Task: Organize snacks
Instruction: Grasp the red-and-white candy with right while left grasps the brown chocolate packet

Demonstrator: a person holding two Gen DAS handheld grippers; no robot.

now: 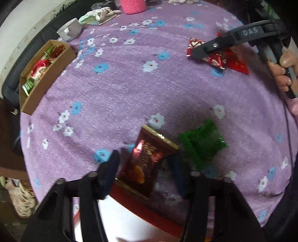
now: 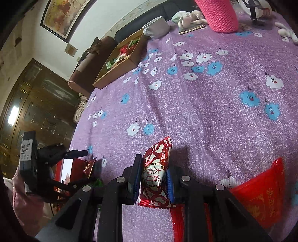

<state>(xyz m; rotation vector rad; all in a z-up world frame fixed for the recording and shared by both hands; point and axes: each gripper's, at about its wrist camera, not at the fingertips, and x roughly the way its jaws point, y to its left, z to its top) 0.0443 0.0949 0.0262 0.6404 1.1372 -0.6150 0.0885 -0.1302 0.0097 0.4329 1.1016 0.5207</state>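
Observation:
My left gripper (image 1: 143,167) points down over a brown snack packet (image 1: 143,163) lying on the purple flowered tablecloth (image 1: 149,93). The packet sits between the fingers, and a small gap shows on each side. A green packet (image 1: 201,143) lies just to its right. My right gripper (image 2: 153,178) is shut on a red-and-white patterned packet (image 2: 156,176), which stands upright between the pads. From the left wrist view the right gripper (image 1: 197,51) is far right, over red packets (image 1: 238,65). An open cardboard box (image 1: 42,89) at the left edge holds several snacks.
A plain red packet (image 2: 260,195) lies right of my right gripper, and another (image 2: 178,219) lies under it. A grey mug (image 2: 156,28), a pink knitted cylinder (image 2: 219,14) and soft toys (image 2: 188,17) stand at the far edge. The left gripper (image 2: 90,166) is at the table's left rim.

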